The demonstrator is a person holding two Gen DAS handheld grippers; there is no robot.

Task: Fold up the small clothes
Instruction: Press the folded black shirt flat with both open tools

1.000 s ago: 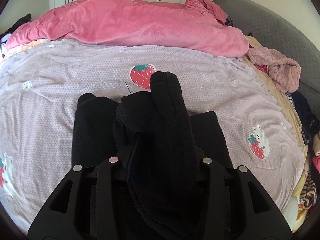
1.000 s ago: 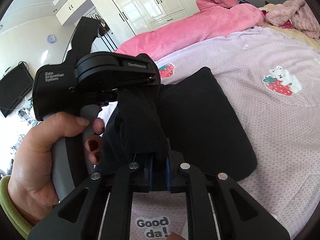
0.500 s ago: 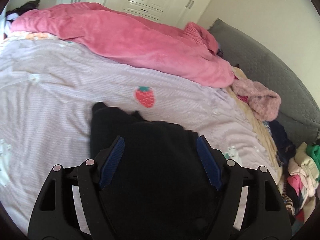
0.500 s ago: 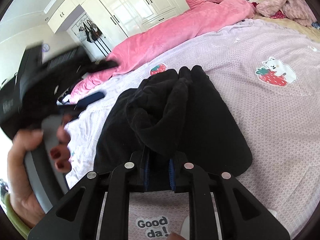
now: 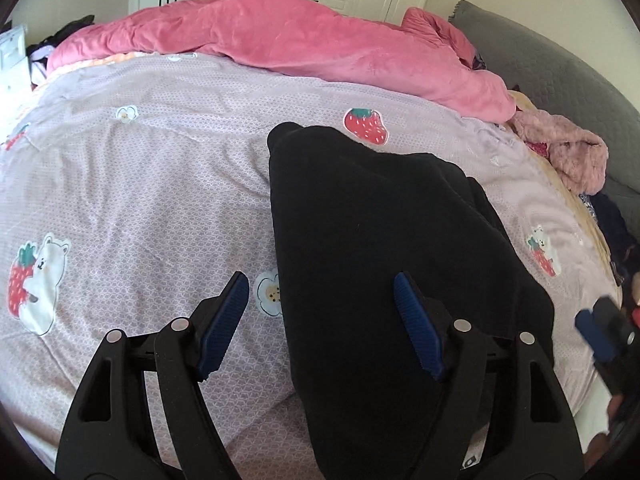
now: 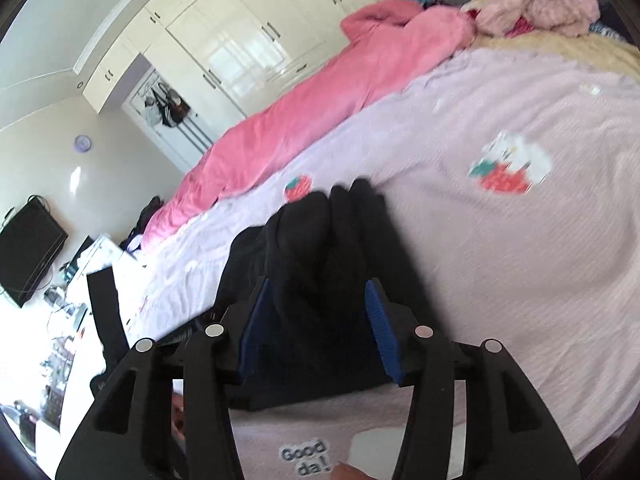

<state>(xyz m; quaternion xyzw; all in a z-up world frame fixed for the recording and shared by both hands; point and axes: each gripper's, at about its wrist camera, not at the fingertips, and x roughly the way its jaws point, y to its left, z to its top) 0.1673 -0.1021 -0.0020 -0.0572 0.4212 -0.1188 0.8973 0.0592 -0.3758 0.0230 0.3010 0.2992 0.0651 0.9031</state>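
Observation:
A black garment [image 5: 380,248] lies folded lengthwise on the lilac bedsheet [image 5: 152,184]. My left gripper [image 5: 322,300] is open above its near left edge, holding nothing; the left finger is over the sheet, the right finger over the cloth. In the right wrist view the same black garment [image 6: 320,264] lies bunched on the sheet. My right gripper [image 6: 316,308] is open, its blue pads [image 6: 378,316] astride the near end of the garment. The right gripper's tips also show at the right edge of the left wrist view [image 5: 600,332].
A pink quilt [image 5: 288,40] lies along the far side of the bed. A fluffy pink garment [image 5: 568,152] and other clothes pile up at the right by a grey headboard [image 5: 560,64]. White wardrobes [image 6: 240,48] stand behind.
Both grippers have opened and let go of the black garment, which now lies on the bed. The left gripper has drawn back and shifted left. The right gripper has tilted.

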